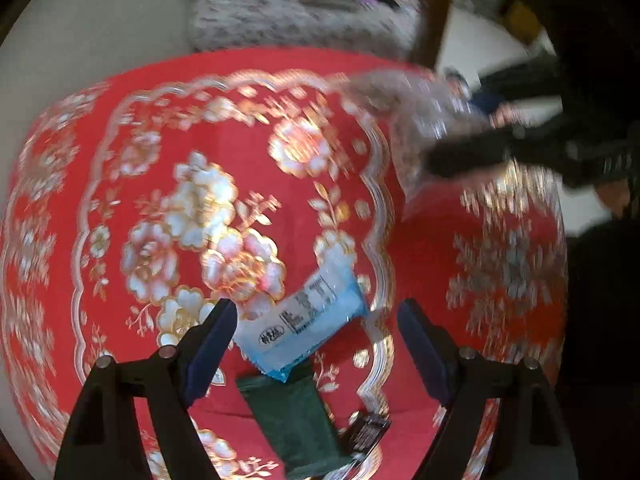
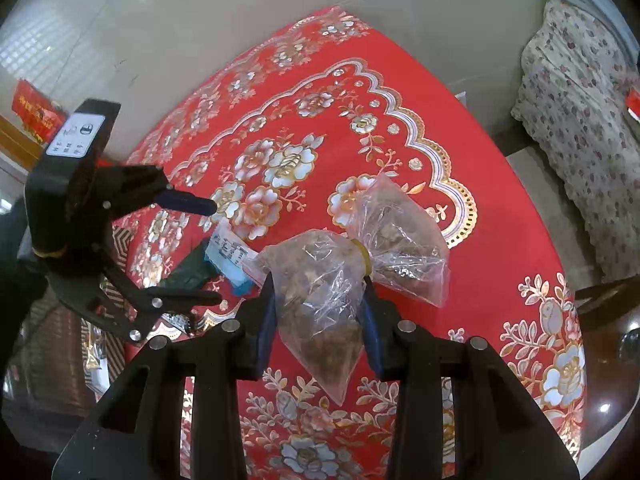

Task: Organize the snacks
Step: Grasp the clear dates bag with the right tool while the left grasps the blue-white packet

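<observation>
1. Right gripper (image 2: 320, 312) pads clamp a clear plastic bag (image 2: 320, 280) of brown snacks (neck tied with a yellow band) above the red floral tablecloth (image 2: 500, 216).
2. Left gripper (image 1: 316, 344) hangs wide open, empty, over a blue-white snack packet (image 1: 304, 320) overlapping a dark green packet (image 1: 296, 420).

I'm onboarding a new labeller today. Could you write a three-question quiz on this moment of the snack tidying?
1. True or false: the right gripper is closed on the clear bag.
2. What lies under the open left gripper? A) light blue packet B) banana C) spoon
3. Fill in: the bag is tied with a ____ rubber band.

Key: 1 true; 2 A, the light blue packet; 3 yellow.
</observation>
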Demonstrator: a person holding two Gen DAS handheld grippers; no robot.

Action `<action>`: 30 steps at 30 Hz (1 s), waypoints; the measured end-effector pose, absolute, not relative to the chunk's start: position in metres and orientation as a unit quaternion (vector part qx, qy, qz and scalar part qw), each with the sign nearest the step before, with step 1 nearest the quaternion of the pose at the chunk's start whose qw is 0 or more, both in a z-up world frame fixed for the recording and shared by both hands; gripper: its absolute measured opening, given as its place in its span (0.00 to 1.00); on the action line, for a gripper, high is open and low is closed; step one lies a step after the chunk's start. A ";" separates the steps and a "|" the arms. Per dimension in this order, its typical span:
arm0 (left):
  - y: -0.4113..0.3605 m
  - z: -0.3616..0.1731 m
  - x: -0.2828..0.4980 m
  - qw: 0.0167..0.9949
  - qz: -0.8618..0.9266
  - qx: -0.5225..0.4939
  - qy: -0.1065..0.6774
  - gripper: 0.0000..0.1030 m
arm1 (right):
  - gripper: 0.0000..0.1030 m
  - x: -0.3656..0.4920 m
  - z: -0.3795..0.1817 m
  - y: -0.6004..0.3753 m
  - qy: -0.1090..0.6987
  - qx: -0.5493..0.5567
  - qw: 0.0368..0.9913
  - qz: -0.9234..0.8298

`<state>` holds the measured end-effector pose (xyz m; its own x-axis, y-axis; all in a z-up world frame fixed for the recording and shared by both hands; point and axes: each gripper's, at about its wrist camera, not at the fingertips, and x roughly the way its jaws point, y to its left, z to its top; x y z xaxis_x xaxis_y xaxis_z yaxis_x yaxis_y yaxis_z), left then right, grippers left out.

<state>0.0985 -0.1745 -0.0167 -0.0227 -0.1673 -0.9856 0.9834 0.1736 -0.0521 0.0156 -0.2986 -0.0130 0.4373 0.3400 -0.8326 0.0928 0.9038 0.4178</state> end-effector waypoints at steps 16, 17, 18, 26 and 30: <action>-0.215 -0.051 0.118 0.529 -0.494 0.478 0.496 0.75 | 0.35 0.013 -0.013 -0.301 0.530 0.210 0.819 0.066; -0.214 -0.051 0.117 0.535 -0.490 0.475 0.498 0.72 | 0.35 0.014 -0.012 -0.301 0.530 0.211 0.819 0.066; -0.211 -0.047 0.112 0.539 -0.489 0.471 0.499 0.65 | 0.35 0.014 -0.012 -0.301 0.529 0.211 0.819 0.067; -0.196 -0.038 0.085 0.584 -0.460 0.430 0.512 0.31 | 0.35 0.021 -0.007 -0.296 0.521 0.210 0.824 0.074; -0.183 -0.034 0.081 0.651 -0.387 0.368 0.540 0.30 | 0.35 0.024 -0.011 -0.292 0.525 0.200 0.824 0.074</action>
